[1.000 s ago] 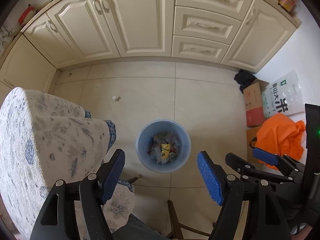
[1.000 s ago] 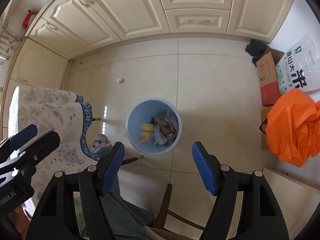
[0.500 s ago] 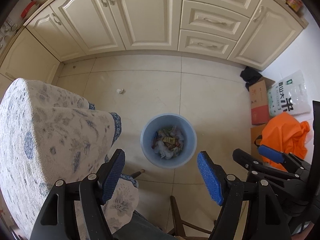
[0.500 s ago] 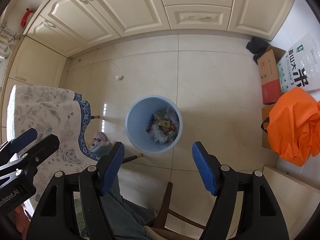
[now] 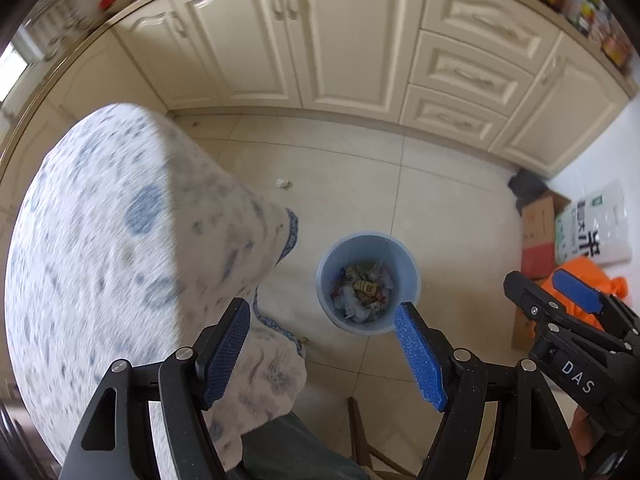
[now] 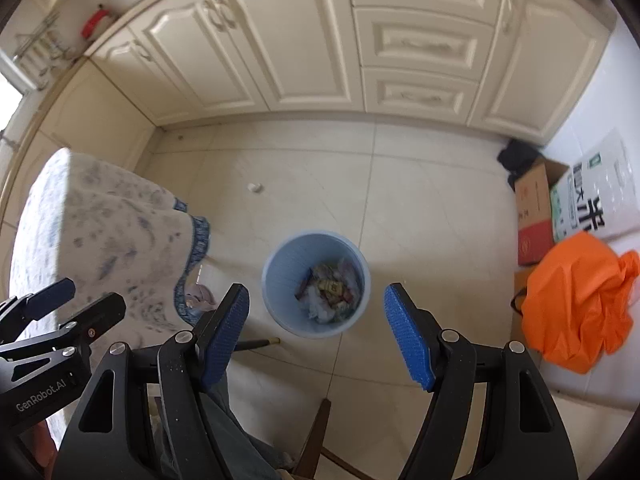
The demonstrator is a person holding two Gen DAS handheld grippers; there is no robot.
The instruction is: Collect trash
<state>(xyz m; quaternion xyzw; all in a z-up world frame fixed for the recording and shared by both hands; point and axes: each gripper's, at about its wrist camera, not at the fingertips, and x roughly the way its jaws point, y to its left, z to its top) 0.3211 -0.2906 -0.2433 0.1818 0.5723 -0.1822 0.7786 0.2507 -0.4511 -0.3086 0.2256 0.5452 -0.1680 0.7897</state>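
A home kitchen: cream panelled cabinets (image 6: 304, 40) and drawers (image 6: 420, 36) run ahead of the claw above a tiled floor (image 6: 420, 208), jars on the countertop (image 5: 580, 4), a rice sack (image 6: 596, 196) to its right.

Left wrist view: looks steeply down from well above the floor, along its own two fingers (image 5: 420, 356), toward the cabinets (image 5: 352, 40). The tablecloth (image 5: 120, 240) fills its left side, close and blurred; the right gripper (image 5: 560, 300) shows at its right edge.

Right wrist view: same steep downward aim, set farther right. The left gripper (image 6: 60, 312) shows at its left edge.

Shared ground: bin (image 6: 280, 264), cabinets, floor tiles, white scrap (image 6: 255, 188), orange bag (image 6: 576, 300), boxes (image 6: 532, 204).
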